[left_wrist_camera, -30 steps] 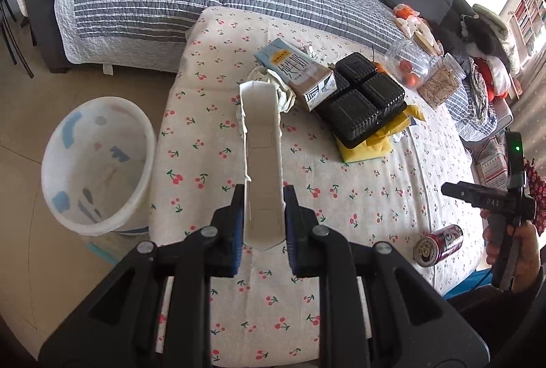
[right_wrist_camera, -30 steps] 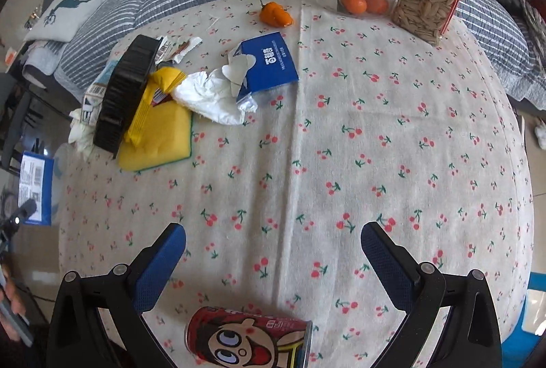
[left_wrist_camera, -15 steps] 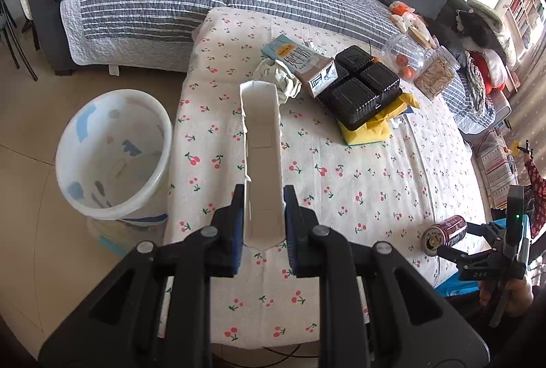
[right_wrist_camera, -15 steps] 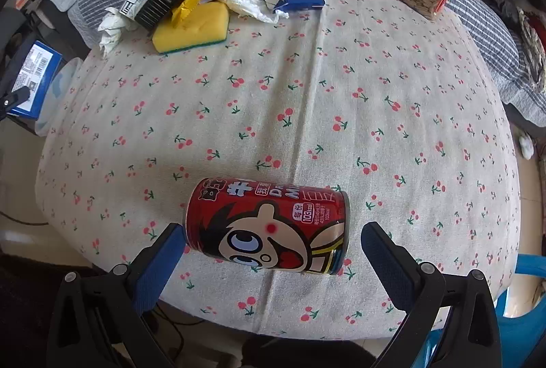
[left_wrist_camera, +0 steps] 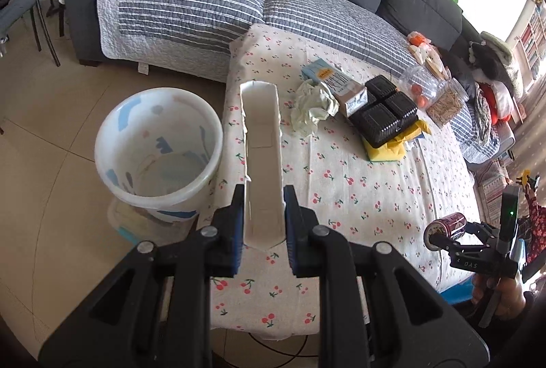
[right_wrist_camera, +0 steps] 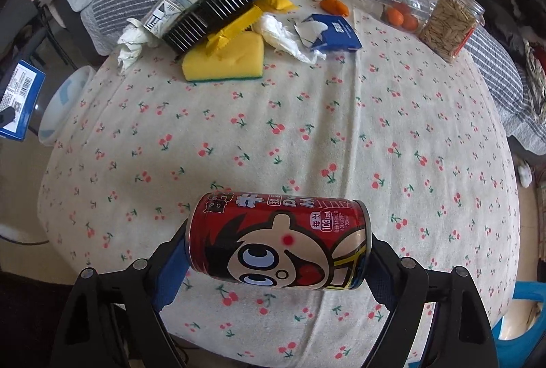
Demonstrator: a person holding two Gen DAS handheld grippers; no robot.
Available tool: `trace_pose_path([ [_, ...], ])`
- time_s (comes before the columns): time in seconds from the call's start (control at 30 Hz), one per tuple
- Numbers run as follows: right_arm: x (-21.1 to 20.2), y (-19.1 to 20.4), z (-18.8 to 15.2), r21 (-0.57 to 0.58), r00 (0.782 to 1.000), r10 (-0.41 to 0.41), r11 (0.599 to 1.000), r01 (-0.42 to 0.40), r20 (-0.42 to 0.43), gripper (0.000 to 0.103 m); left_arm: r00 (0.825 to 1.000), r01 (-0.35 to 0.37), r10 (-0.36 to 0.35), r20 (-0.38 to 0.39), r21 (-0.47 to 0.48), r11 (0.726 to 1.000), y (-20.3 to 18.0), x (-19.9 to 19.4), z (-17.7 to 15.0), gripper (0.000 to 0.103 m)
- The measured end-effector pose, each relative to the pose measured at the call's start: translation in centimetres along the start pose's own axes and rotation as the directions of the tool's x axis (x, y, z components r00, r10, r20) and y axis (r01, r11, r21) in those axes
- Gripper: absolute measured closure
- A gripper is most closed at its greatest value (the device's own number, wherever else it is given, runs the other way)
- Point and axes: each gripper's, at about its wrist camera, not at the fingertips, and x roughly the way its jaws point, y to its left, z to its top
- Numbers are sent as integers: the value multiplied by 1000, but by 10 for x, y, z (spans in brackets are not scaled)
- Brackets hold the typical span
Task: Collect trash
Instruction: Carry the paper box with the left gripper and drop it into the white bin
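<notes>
The left gripper (left_wrist_camera: 264, 217) is clamped nearly closed on a long white carton (left_wrist_camera: 262, 159), held above the table's (left_wrist_camera: 375, 197) left edge beside the white bin (left_wrist_camera: 158, 153) on the floor; the right gripper (right_wrist_camera: 278, 260) is closing its jaws, wide apart, on the ends of a red can (right_wrist_camera: 278, 245) lying sideways near the table's front edge. Crumpled tissue (left_wrist_camera: 312, 107), a black tray (left_wrist_camera: 387, 110) and a yellow sponge (right_wrist_camera: 225, 57) lie toward the far edge.

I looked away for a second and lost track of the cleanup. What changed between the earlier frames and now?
The right gripper came down over the red can; its jaws, wide open a second ago, are closing and now touch the can's two ends. The left gripper carried the flattened white carton toward the white bin, which now sits closer. Unchanged: the carton stays clamped, and the sponge, black tray and tissues lie where they were.
</notes>
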Motion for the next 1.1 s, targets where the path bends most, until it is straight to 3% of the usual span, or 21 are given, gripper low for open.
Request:
trace_pose_path([
  [0.23,-5,55,39,-68,995,66,996,-61,71,14,997,-69,71,21,-86,994,38,1,8,81],
  [0.57,7,101,73,-94,988,126,989,-118,85,14,976,-214,216,22,-78,974,74,41,22,78],
  [0.6,9,103,75,-90,988,129,989,-121,83,14,966,-254,256,22,-76,964,77,44,23,75],
  [0.63,11,105,77,-86,988,131,989,-124,81,14,957,-289,291,18,-71,955,78,47,23,57],
  [0.67,12,107,79,-84,988,134,988,-127,80,14,945,-325,327,18,-69,943,79,48,24,29],
  [0.73,13,112,83,-83,987,141,988,-134,81,14,921,-382,387,48,-89,920,82,43,22,11],
  [0.87,16,126,89,-85,982,164,984,-156,91,14,907,-411,419,38,-125,903,91,34,20,3],
  [1.1,20,182,106,-142,964,248,962,-234,92,14,871,-491,491,-25,-114,864,108,20,5,2],
])
